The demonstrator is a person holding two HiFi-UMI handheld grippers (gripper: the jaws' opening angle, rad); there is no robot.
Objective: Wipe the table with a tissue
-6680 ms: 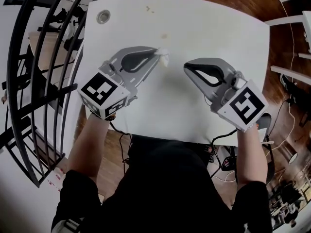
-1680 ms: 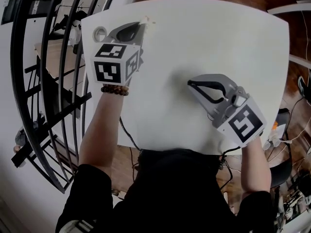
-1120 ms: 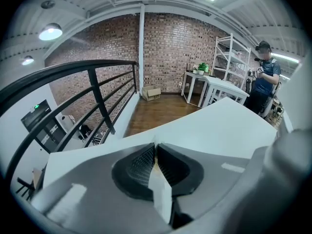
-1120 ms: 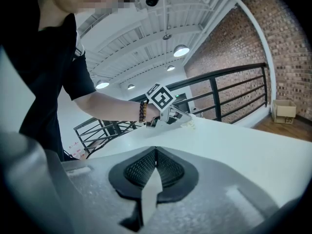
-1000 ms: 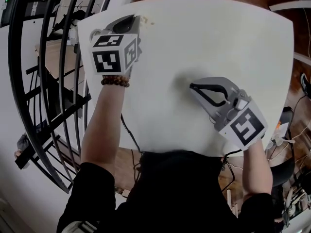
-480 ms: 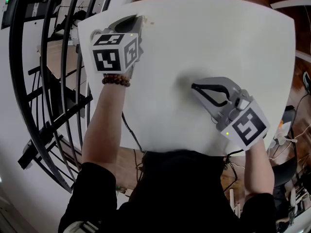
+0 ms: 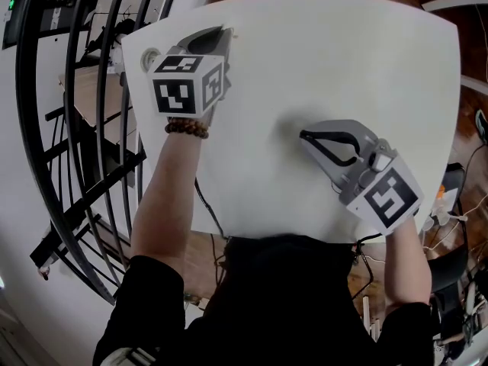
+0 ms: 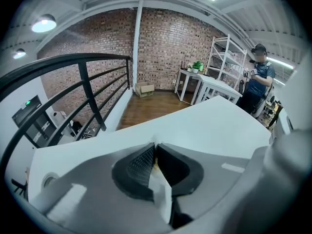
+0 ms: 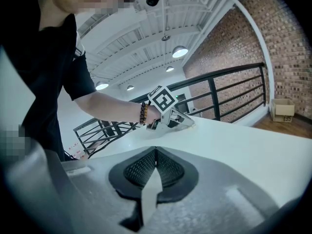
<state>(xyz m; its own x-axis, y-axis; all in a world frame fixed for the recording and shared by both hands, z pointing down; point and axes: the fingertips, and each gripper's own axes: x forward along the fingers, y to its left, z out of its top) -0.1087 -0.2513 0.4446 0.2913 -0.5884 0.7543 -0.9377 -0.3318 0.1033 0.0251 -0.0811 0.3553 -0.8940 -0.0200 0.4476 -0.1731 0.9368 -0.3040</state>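
My left gripper (image 7: 224,32) is at the far left corner of the white table (image 7: 343,59), tip down on the top. It is shut on a small white tissue (image 7: 229,30), of which only a sliver shows past the tip. In the left gripper view the jaws of the left gripper (image 8: 155,145) are closed, with a scrap of the tissue (image 8: 155,139) pinched between them. My right gripper (image 7: 304,136) rests over the near middle of the table, shut with nothing in it. The right gripper view shows the right gripper (image 9: 156,149) closed, with the left gripper (image 9: 171,117) beyond it.
A round cable grommet (image 7: 150,54) sits in the table's left corner next to the left gripper. A black railing (image 7: 76,128) runs along the left side. Wood floor surrounds the table. White shelving (image 8: 224,57) and a standing person (image 8: 257,79) are far behind.
Since the earliest frame the left gripper carried the tissue from mid-table to the far left corner. Over the last second it barely shifted. The right gripper stayed put.
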